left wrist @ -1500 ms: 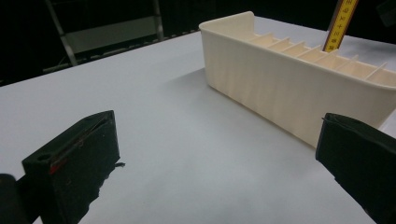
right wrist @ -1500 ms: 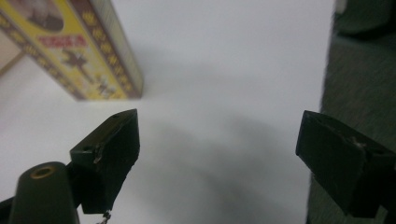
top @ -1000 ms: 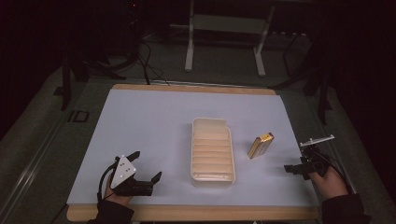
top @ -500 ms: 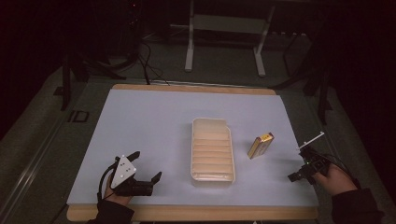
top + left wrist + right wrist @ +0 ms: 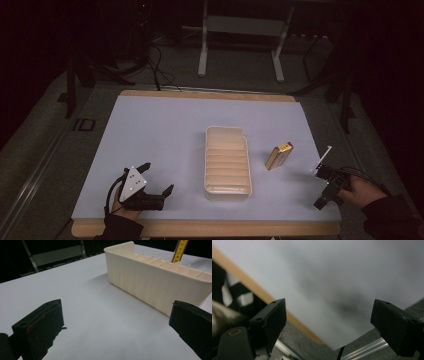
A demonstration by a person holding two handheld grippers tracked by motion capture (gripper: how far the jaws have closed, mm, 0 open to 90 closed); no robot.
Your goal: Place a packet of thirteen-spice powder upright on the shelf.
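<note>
The white table top was bare over its far and left parts, with wide open room between the objects and its far wooden edge. A cream ribbed tray, long and narrow with cross dividers along its floor, lay near the middle, its long side running from near to far. Just to its right, apart from it, a small gold-coloured packet lay tilted on the surface; in the left gripper view a yellow strip of it with dark printed marks showed past the tray's far wall.

The left gripper rested on the table at the near left corner, close to the near wooden edge, with a grey three-cornered plate on top. Its jaws stood spread wide and held nothing. In its own view the tray's smooth side wall stood ahead and to the right, with clear surface between the jaws and the wall.

The right gripper sat at the near right corner, right at the table's right edge, held by a hand in a dark sleeve. In its own view, which was blurred, its jaws were spread apart and empty, with the table's corner and wooden edge between them and grey floor below.
</note>
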